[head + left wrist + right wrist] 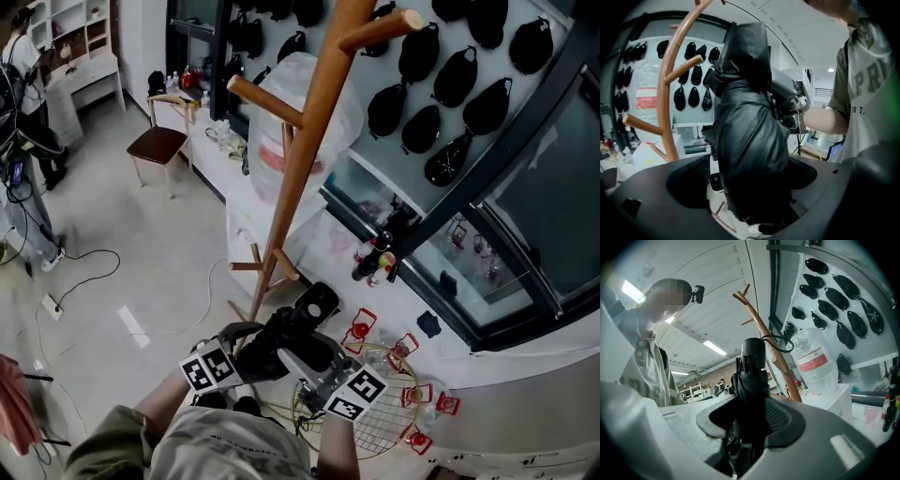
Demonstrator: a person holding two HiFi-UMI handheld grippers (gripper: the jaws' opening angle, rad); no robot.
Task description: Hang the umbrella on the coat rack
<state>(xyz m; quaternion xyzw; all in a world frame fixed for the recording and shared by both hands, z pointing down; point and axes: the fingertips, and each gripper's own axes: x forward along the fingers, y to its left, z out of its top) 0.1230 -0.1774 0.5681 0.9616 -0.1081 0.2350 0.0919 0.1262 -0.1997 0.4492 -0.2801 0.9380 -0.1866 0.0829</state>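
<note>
The folded black umbrella (292,339) is held low in front of me, close to the foot of the wooden coat rack (309,141). In the right gripper view the umbrella (750,380) points up, its handle (753,352) topped by a thin strap loop (779,344) near the coat rack (768,341). My right gripper (750,423) is shut on its folded cloth. In the left gripper view the umbrella's bulky body (745,140) stands between the wide jaws of my left gripper (745,185), with a gap showing at the left side. The rack's pegs (682,65) curve up behind.
A large plastic-wrapped water bottle (302,122) stands on a white counter behind the rack. Black bags (450,84) hang on the wall. A round wire rack (380,417) with red clips lies by my feet. A chair (159,145) and floor cables (84,272) are at the left.
</note>
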